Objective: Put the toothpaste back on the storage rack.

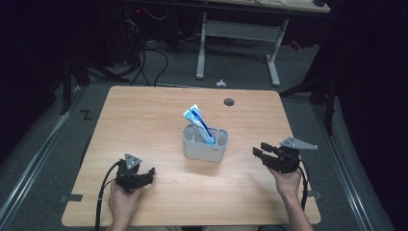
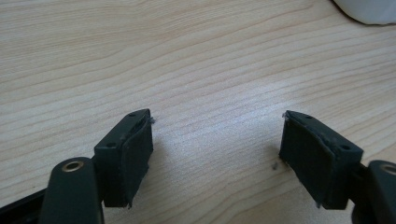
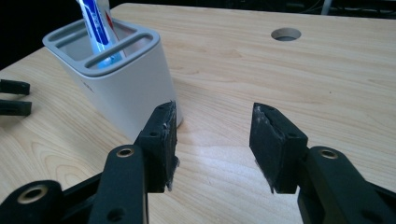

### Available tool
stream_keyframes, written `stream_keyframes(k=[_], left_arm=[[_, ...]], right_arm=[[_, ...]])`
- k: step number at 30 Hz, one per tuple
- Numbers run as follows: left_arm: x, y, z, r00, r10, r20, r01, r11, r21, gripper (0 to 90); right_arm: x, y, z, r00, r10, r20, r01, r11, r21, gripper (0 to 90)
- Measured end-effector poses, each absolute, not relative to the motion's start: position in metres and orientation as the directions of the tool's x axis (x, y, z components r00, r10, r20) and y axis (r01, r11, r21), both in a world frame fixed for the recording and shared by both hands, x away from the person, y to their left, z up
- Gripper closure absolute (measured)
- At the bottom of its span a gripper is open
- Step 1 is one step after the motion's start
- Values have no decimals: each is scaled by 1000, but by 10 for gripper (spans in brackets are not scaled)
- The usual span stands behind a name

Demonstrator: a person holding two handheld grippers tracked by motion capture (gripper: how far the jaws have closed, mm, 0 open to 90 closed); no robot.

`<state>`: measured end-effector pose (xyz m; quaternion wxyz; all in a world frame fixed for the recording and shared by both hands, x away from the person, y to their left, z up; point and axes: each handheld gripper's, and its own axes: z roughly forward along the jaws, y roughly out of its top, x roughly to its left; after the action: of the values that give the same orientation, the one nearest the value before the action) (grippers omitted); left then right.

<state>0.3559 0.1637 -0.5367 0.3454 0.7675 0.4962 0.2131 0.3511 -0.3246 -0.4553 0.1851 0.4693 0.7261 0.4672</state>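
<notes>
We see the jaws of the right gripper (image 3: 212,142) standing apart with nothing between them, only bare wood showing in the gap. The jaws of the left gripper (image 2: 215,154) are also spread, empty, low over the light wooden table (image 1: 144,120).

We take the white plastic holder with grey-rimmed compartments (image 1: 205,143) as our landmark. In the high view the right gripper (image 1: 262,153) sits to the right of the holder, near it but apart, its jaws pointing toward it. The left gripper (image 1: 150,172) lies to the left of the holder and nearer the person, well apart from it.

The blue and white toothpaste tube (image 1: 198,124) stands inside the holder, tilted, its top leaning up and to the left above the rim. In the right gripper view the holder (image 3: 126,88) is just beyond the left jaw, and the tube (image 3: 98,23) rises from a middle slot.

Behind the holder, toward the far right of the table, is 1 round hole (image 1: 229,102).
</notes>
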Motion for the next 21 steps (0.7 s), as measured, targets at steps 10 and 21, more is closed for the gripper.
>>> stream_keyframes(k=[10,21], left_arm=[[356,164,-537,417,909,-16,614,-269,742,259],[356,164,-537,418,908,-17,616,-269,741,259]], right_arm=[[352,-325,-469,-466,873,144,531,146,835,519],[355,-324,-483,-448,886,122,562,173,809,519]])
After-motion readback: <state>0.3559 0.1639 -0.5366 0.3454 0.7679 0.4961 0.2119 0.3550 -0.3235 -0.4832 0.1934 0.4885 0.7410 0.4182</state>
